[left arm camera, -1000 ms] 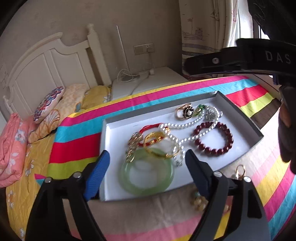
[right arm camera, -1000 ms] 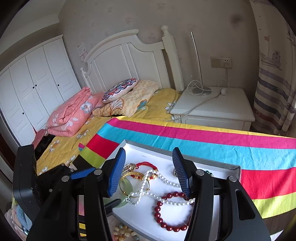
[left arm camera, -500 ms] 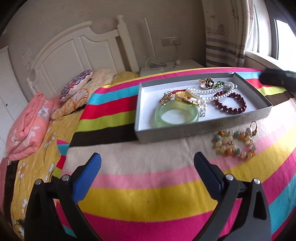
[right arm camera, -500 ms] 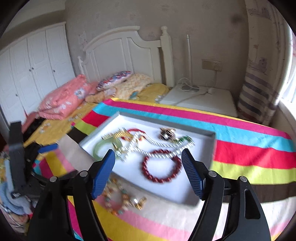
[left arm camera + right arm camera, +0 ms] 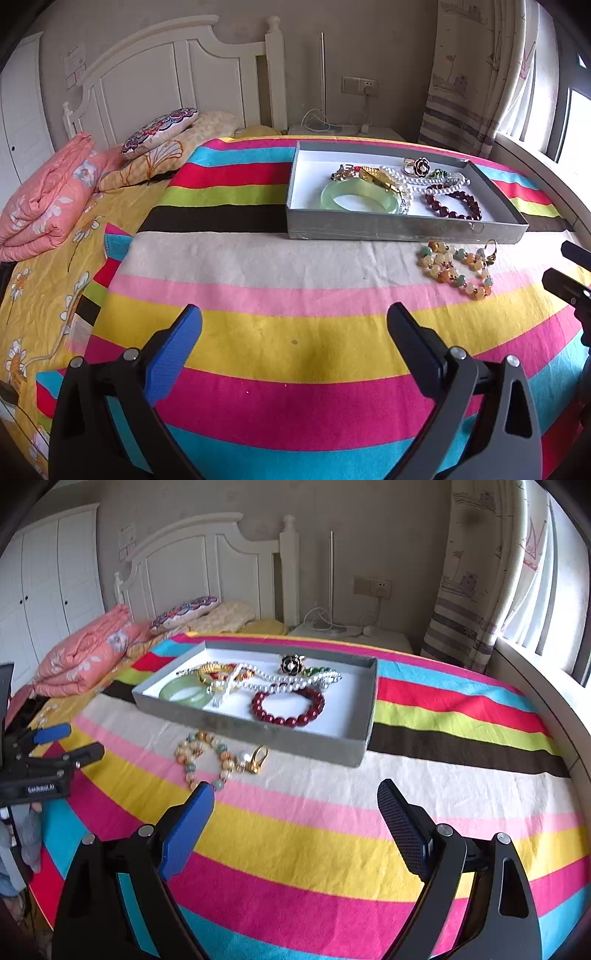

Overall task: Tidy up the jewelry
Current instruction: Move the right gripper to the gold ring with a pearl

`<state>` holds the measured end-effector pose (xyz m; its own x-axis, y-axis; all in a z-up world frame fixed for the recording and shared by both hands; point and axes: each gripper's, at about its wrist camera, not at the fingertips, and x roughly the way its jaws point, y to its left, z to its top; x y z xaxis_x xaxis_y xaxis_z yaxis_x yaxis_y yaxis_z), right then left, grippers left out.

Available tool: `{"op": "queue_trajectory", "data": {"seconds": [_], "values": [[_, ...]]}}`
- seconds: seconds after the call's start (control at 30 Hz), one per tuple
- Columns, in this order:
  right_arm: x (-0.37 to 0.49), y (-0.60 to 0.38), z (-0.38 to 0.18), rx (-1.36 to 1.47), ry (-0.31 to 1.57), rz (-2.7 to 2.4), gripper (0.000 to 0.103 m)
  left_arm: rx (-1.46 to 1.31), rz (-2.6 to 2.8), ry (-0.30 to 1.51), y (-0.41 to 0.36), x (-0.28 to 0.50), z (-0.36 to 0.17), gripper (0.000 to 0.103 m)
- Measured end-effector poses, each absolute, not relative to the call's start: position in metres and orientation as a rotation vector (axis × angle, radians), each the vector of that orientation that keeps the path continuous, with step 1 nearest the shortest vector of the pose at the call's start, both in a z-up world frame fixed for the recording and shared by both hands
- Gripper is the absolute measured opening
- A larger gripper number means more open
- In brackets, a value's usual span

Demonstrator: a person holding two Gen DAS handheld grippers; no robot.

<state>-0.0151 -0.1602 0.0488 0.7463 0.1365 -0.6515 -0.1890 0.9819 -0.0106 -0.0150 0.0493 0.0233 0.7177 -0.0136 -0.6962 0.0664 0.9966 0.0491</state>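
Both hand-held grippers have been drawn back from the tray since a second ago; then the left hand-held gripper point(image 5: 294, 334) was framing the green bangle inside the tray, now it hangs low over the striped bedspread point(image 5: 258, 343) with the tray point(image 5: 388, 226) well ahead and slightly to its right. Its jaws are spread wide, nothing held

The right hand-held gripper point(image 5: 295, 808) is likewise spread and empty, pulled back from directly above the tray; the tray now lies ahead and a little left of it

Jewelry seen inside the tray: green bangle point(image 5: 360, 197), pearl strand point(image 5: 291, 679), dark red bead bracelet point(image 5: 288, 705), black flower ring point(image 5: 291, 664), gold pieces tangled beside the bangle

Still outside the tray: a pastel bead bracelet point(image 5: 207, 755) and a gold earring point(image 5: 256, 758), lying on the bedspread just in front of the tray's near wall. They sit just ahead of the right hand-held gripper's left finger, and ahead-right of the left one

Judgement: the retreat reads as a reset between placements; these loose pieces remain to be collected, the right hand-held gripper being nearer
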Motion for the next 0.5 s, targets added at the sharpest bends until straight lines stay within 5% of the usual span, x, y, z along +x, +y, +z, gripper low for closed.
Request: {"op": "queue_trajectory", "data": {"seconds": [0.5], "values": [[-0.006, -0.147, 0.039, -0.074, 0.789, 0.19, 0.085, 0.043, -0.057, 0.83, 0.054, -0.007, 0.013, 0.099]]}}
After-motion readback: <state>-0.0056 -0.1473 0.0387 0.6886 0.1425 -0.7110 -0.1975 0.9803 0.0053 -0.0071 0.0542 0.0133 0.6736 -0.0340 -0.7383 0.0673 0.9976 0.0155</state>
